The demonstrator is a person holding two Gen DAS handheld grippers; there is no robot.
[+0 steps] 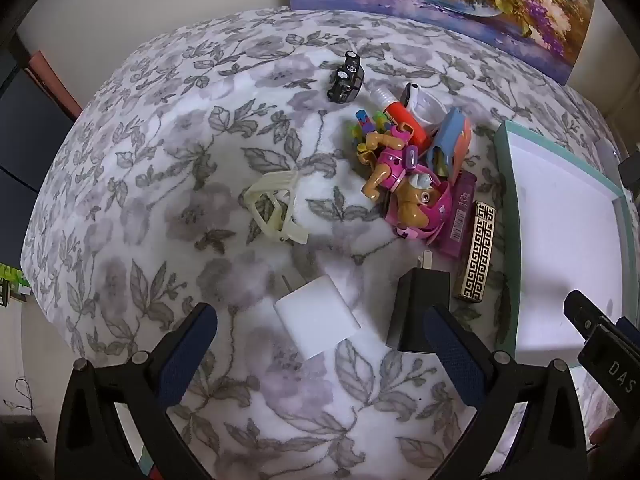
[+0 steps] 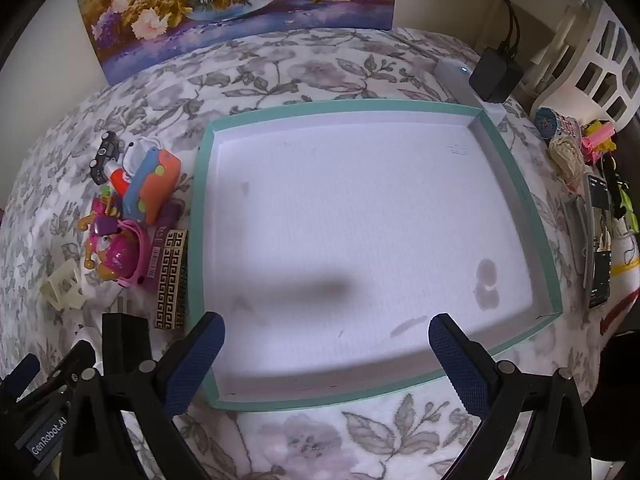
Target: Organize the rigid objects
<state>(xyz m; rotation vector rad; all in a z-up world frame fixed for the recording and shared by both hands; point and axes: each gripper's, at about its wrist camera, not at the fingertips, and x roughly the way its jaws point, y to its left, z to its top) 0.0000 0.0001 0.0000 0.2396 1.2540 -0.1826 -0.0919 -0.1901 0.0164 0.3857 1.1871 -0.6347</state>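
Observation:
My left gripper hangs open over the floral cloth, with a white charger block lying between its fingers, untouched. A black plug adapter lies by its right finger. Farther off is a pile: a pink toy pup, an orange and blue toy, a gold-patterned box, a cream plastic stand and a black toy car. My right gripper is open above the near part of a teal-rimmed white tray, which holds nothing.
A flower painting leans at the back. Right of the tray lie a phone, small trinkets and a black power adapter with cables. A white basket stands at the far right.

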